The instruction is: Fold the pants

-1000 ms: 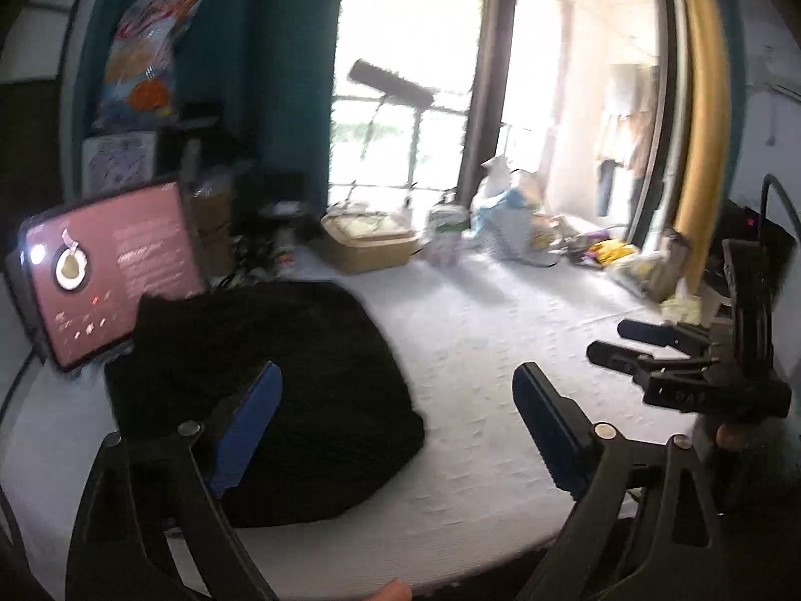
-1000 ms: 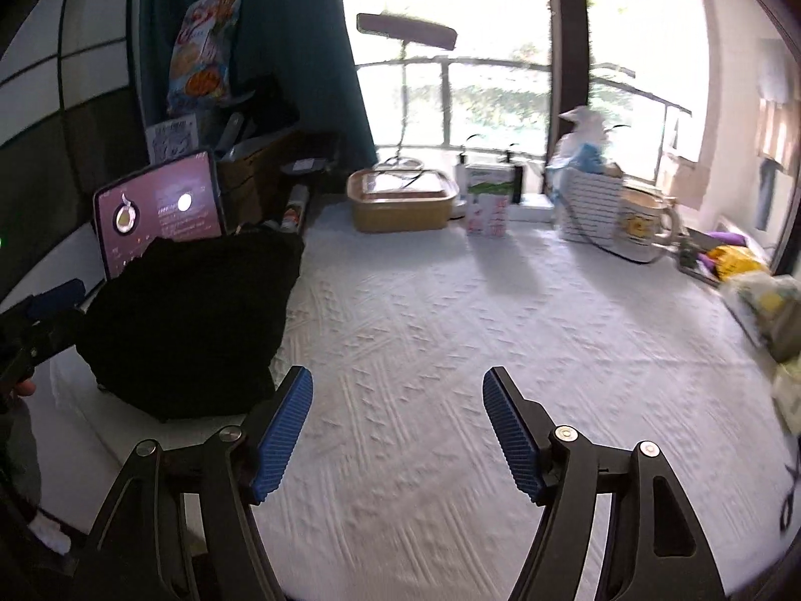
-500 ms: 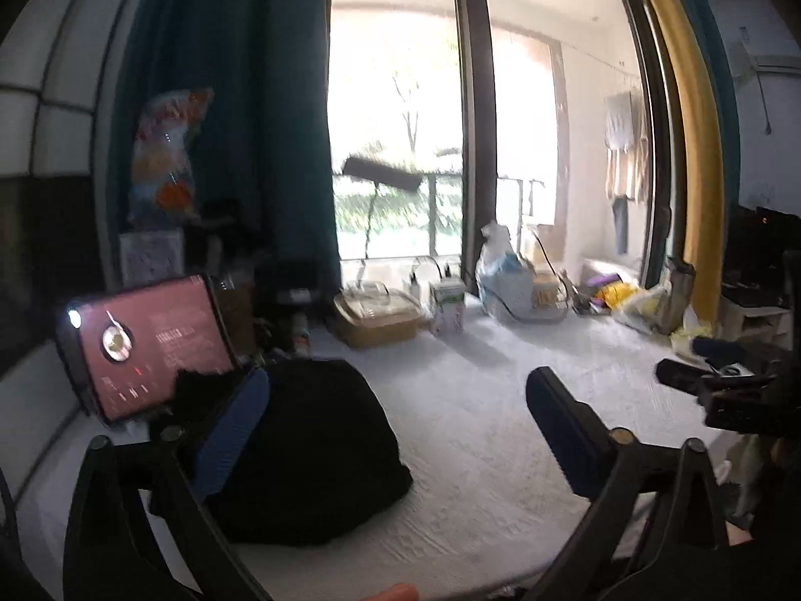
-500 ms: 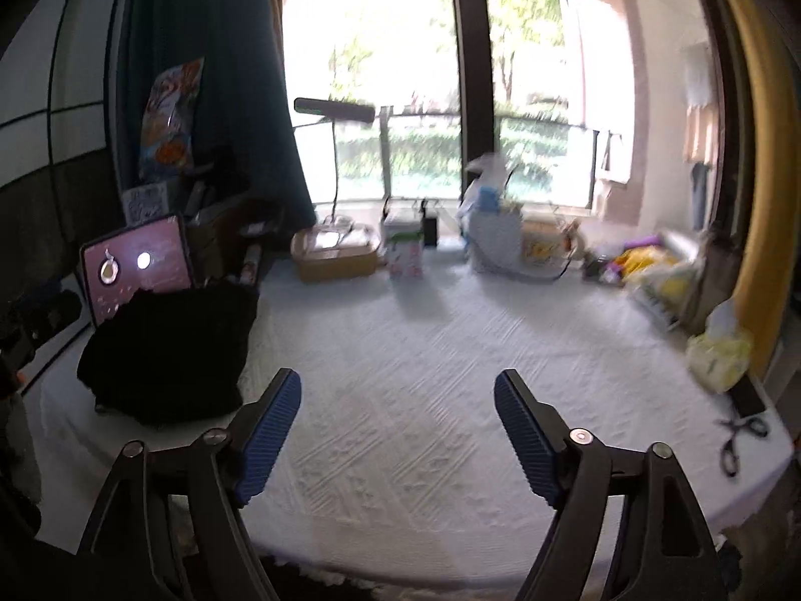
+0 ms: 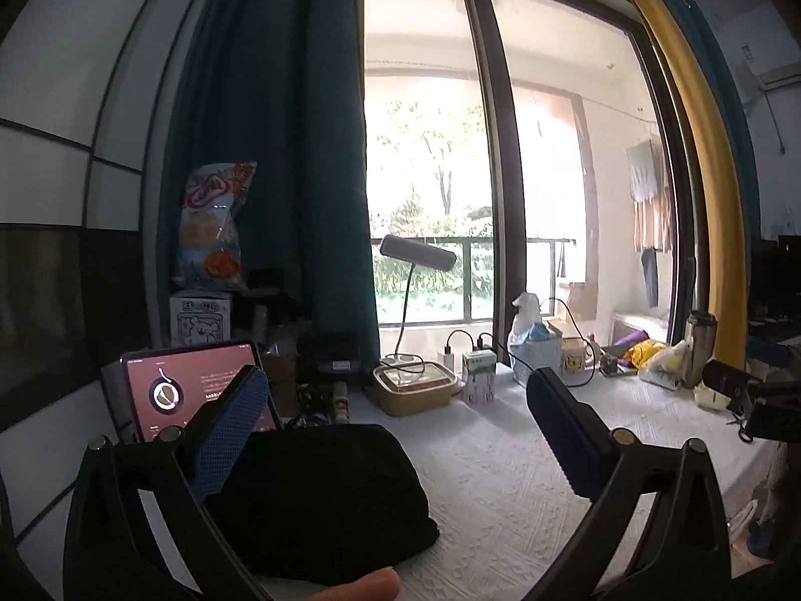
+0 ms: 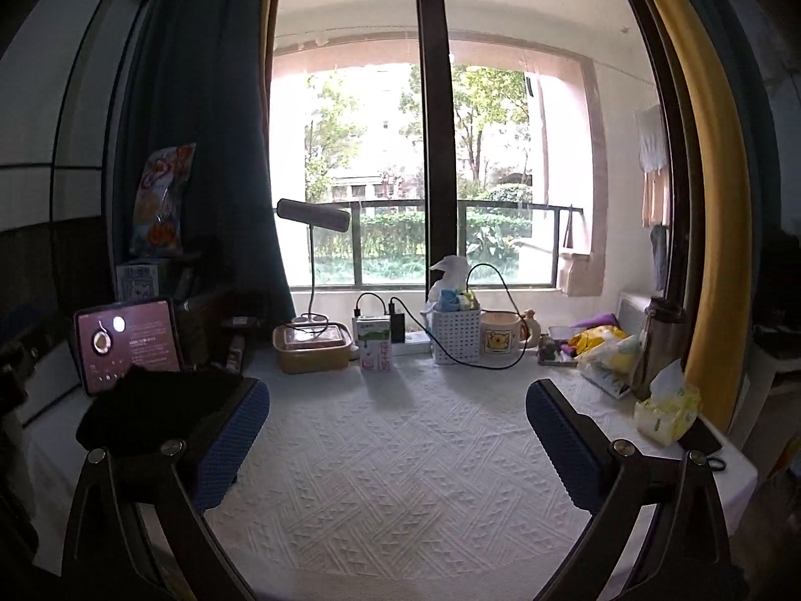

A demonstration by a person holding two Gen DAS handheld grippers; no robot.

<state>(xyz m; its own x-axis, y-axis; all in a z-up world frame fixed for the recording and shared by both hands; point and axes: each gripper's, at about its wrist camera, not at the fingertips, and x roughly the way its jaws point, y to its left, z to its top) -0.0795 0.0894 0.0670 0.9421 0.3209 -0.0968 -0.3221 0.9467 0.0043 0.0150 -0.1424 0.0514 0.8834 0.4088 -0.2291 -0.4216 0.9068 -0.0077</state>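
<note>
Black pants (image 5: 320,496) bunched in one soft, rumpled heap at the near left corner of the desk (image 6: 400,451), on a white cloth with a raised zigzag weave. Directly behind the heap, touching or nearly so, one lit tablet (image 5: 170,390) propped upright, screen pinkish-red.

Left hand-held gripper (image 5: 395,430) held above the near edge, fingers spread wide with nothing between them; blue ridged pads (image 5: 230,430) on black plastic arms, the left pad overlapping the tablet and the top of the heap in that view. Right hand-held gripper (image 6: 395,443) likewise wide apart and holding nothing, over bare cloth to the right of the pants (image 6: 150,410). Black tips of the right tool poking in at the right edge of the left view.

Along the far edge, in front of the window: one shallow tan lidded box (image 6: 311,348), one gooseneck lamp (image 6: 313,215) with a flat bar head, one small carton (image 6: 373,343), one white perforated basket (image 6: 455,333), one cream mug (image 6: 500,340) with a bear print, black cables looping between them. At the right end, one steel tumbler (image 6: 656,345), one pale yellow tissue pack (image 6: 666,408), one pair of scissors (image 6: 716,463). One snack bag (image 5: 215,225) standing at the back left against a dark teal curtain (image 5: 280,150).
</note>
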